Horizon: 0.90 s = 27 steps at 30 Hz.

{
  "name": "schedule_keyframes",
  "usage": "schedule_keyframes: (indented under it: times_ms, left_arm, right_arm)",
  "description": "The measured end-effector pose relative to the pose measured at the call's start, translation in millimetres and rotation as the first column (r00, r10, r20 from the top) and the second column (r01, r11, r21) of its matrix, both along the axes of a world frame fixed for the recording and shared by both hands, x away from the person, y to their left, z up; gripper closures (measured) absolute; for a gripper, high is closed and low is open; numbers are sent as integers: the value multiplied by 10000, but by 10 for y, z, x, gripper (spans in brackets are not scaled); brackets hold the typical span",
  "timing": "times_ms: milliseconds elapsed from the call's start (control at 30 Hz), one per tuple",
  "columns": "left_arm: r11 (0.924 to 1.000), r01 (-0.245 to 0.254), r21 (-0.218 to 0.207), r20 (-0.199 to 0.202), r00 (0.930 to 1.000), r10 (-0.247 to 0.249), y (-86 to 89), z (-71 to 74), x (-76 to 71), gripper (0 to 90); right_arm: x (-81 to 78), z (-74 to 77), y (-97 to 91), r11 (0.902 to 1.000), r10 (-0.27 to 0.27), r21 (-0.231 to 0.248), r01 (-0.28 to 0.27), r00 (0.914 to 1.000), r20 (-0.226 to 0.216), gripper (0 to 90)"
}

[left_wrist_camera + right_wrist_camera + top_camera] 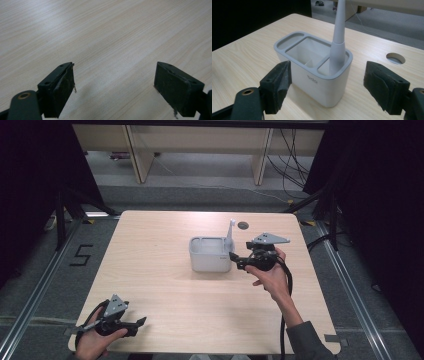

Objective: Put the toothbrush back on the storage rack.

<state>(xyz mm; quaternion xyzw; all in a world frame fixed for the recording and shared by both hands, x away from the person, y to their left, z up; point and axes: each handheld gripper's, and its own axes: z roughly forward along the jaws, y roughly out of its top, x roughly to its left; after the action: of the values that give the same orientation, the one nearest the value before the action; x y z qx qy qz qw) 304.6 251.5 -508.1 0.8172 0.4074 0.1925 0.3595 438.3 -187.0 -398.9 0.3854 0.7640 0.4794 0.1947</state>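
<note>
A white holder (pixel 210 254) with a grey rim and several compartments stands at the middle of the table. A pale grey handle (pixel 230 232) stands upright in its right-end compartment. My right gripper (pixel 235 259) is just to the right of the holder, pointing at it. In the right gripper view the holder (pixel 312 75) and the handle (pixel 338 37) are close ahead. There the right gripper (pixel 328 75) is open, its pads clear of the holder on both sides. My left gripper (pixel 137 324) rests near the table's front left corner. In its own view the left gripper (pixel 113 75) is open over bare wood.
A round cable hole (pixel 243 225) lies in the tabletop just behind the holder, also seen as a cable hole (pixel 395 58) at the right. A black cable (pixel 286 285) trails from the right gripper along the forearm. The wooden table (pixel 165 285) is bare in front.
</note>
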Motion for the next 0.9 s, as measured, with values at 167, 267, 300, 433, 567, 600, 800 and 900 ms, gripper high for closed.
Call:
schedule_keyframes:
  times_ms: [167, 267, 300, 433, 567, 600, 800, 900]
  left_arm:
    - [10000, -20, -8, 14, 10000, 20, 0, 0, -1, 159]
    - [9995, 143, 284, -72, 9999, -141, 21, 15, 0, 159]
    - [9995, 143, 284, -72, 9999, -141, 21, 15, 0, 159]
    - [9996, 123, 251, -55, 9999, -122, 20, 14, 0, 159]
    - [10000, -2, 25, -32, 10000, 2, 3, 5, -2, 159]
    - [10000, -21, 5, 10, 10000, 21, 2, 1, -3, 159]
    - [10000, -6, 26, -21, 10000, 6, 4, 6, -3, 159]
    - [9996, 106, 254, -61, 9999, -105, 19, 14, -1, 159]
  right_arm:
    - [-59, -8, 2, 9999, 78, -123, -76, 9999, 151, 232]
    - [-84, -21, 5, 9999, 159, -52, -158, 9999, 43, 232]
    - [-84, -21, 5, 9999, 159, -52, -158, 9999, 43, 232]
    - [-123, -37, 8, 9999, 82, 76, -82, 10000, -54, 233]
    - [-164, -55, 0, 9999, 128, 53, -127, 9999, -52, 233]
    - [-167, -63, 0, 9999, 155, 53, -155, 9999, 28, 233]
    - [-199, -84, -10, 9995, 309, -35, -309, 9995, -4, 233]
    - [-213, -86, -23, 9993, 281, -258, -278, 9995, 105, 233]
